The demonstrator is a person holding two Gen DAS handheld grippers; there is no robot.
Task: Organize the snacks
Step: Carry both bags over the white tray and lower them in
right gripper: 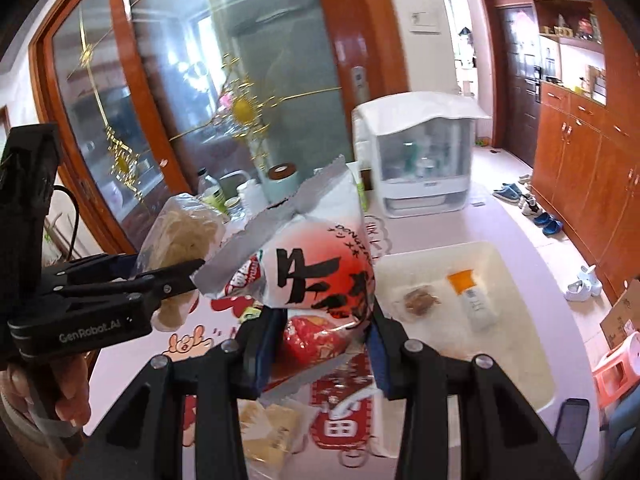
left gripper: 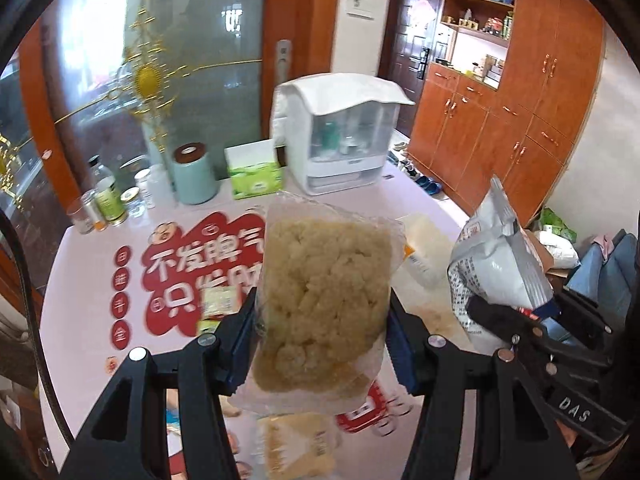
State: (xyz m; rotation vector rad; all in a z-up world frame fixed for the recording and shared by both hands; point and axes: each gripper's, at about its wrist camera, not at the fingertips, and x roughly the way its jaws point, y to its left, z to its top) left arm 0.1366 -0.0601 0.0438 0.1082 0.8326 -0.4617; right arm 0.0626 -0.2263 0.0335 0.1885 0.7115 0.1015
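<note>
Your left claw (left gripper: 322, 316) is clamped on a clear bag of pale puffed snacks (left gripper: 326, 296), held up above the bench (left gripper: 80, 280); your right claw (right gripper: 320, 344) is clamped on a white-and-red snack bag (right gripper: 308, 276), also lifted. Beyond them a white tray (right gripper: 516, 280) on the bench holds two small packets, with a white dispenser (right gripper: 420, 160) farther back.

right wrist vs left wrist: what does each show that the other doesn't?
Right wrist only: the printed front of the bag in the right claw, a brown snack and a tube inside the white tray, the hand on the left tool.

Left wrist only: the clear pack head-on in the left claw, a tissue box.

Both: both held packs, the white cabinet, the teal canister.
</note>
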